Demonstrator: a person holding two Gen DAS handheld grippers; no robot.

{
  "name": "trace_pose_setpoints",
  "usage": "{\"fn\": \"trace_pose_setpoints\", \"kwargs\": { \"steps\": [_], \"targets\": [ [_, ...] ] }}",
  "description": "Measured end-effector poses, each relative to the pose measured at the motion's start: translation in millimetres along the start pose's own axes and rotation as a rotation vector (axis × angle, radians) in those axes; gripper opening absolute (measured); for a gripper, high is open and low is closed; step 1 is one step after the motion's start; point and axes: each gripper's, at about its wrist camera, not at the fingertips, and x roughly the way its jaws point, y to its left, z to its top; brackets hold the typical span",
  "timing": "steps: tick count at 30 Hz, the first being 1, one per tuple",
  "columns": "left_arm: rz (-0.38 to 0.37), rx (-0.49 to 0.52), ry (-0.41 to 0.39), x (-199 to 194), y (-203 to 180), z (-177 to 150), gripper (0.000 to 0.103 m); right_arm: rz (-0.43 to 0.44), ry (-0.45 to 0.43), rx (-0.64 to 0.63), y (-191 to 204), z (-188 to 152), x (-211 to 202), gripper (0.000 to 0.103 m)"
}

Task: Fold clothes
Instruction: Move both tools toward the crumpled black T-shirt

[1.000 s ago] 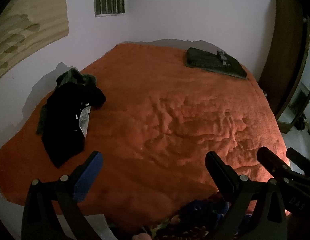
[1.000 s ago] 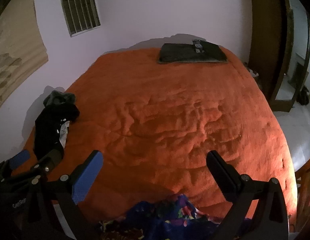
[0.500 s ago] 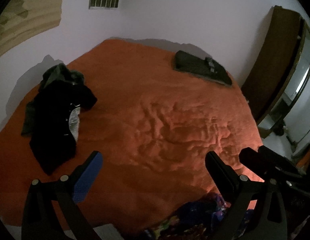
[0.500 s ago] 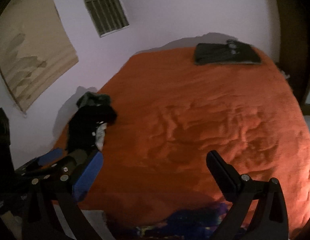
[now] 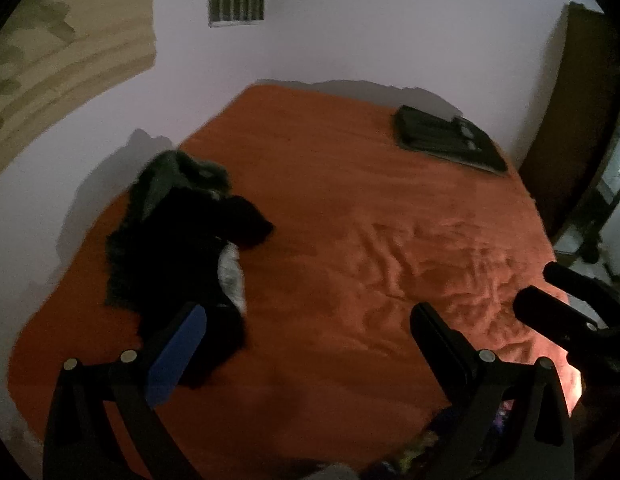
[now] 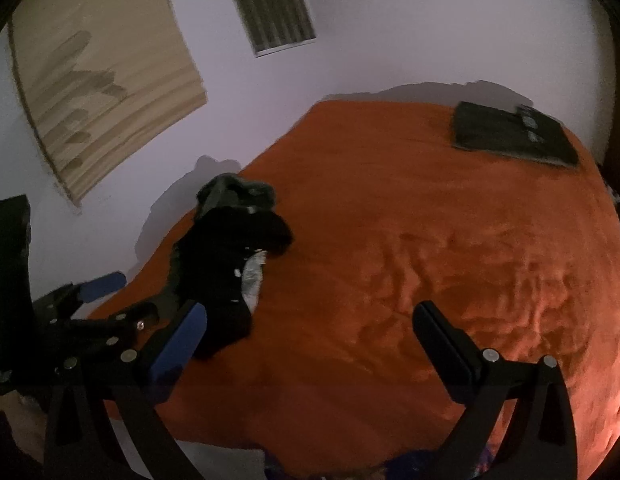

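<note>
Dark clothes (image 5: 182, 248) lie in a crumpled heap on the left side of the orange bed (image 5: 350, 208), well apart from a flat, squared-off dark garment (image 5: 446, 142) at the far right corner. The left gripper (image 5: 306, 344) and right gripper (image 6: 310, 344) hover above the near edge, jaws spread wide and holding nothing. The heap looks soft, limp and light, likely to sag and bunch when lifted; an outer hem or corner seems the surest place to pinch.
</note>
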Motion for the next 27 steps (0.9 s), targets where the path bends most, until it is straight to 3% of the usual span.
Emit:
{"fn": "trace_pose_setpoints", "kwargs": {
  "steps": [7, 13, 27],
  "targets": [
    [0.069, -0.01, -0.003, 1.8, 58.5, 19.3, 0.102, 0.085, 0.049, -0.032, 46.1, 25.8, 42.5, 0.103],
    [0.112, -0.012, 0.007, 13.5, 104.3, 26.3, 0.102, 0.006, 0.027, -0.138, 90.0, 33.0, 74.5, 0.103],
    [0.098, -0.113, 0.085, 80.8, 192.0, 20.5, 0.102, 0.023, 0.153, -0.174, 141.2, 33.0, 190.0, 0.103]
  ]
}}
